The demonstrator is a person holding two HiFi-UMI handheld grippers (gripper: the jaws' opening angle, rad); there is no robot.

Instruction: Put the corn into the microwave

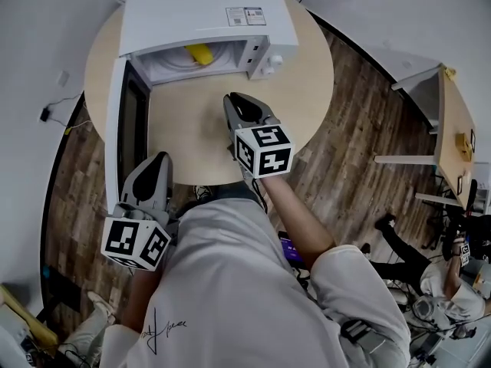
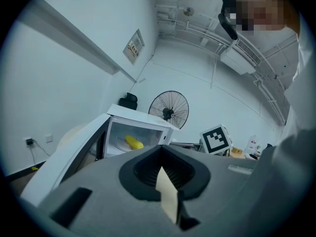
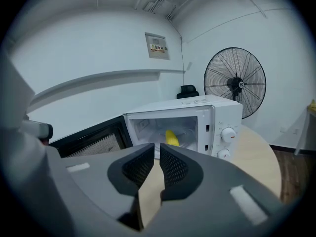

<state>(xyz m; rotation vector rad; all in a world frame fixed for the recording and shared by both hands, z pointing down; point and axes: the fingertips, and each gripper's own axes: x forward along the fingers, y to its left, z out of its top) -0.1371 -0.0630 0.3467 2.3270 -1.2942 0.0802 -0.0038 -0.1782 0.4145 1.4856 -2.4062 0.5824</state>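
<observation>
You hold two grippers. Your left gripper point(image 1: 159, 159) hangs off the near edge of the table point(image 1: 307, 90), close to the lower end of the open door point(image 1: 116, 129). In its own view its jaws meet at the tips and there is nothing between them. Your right gripper point(image 1: 238, 98) is over the bare tabletop, in front of the microwave point(image 1: 199, 10) and apart from it. Its jaws stand at a narrow slit, pads not quite meeting, and only tabletop shows through the gap, so it carries nothing.

There is one corn point(image 1: 199, 53), yellow, and it lies inside the microwave's cavity, on the white floor there, toward the middle. Neither gripper touches it. Both gripper views show it through the opening: from the right gripper it sits just above the jaw tips, from the left it is farther off and to the left.

There is one microwave, white, at the far side of the one round table. Its single door is swung fully open to your left. Two knobs point(image 3: 228, 134) sit one above the other on its right-hand panel.

One standing fan point(image 3: 235, 81) is behind the table, to the right of the microwave.
</observation>
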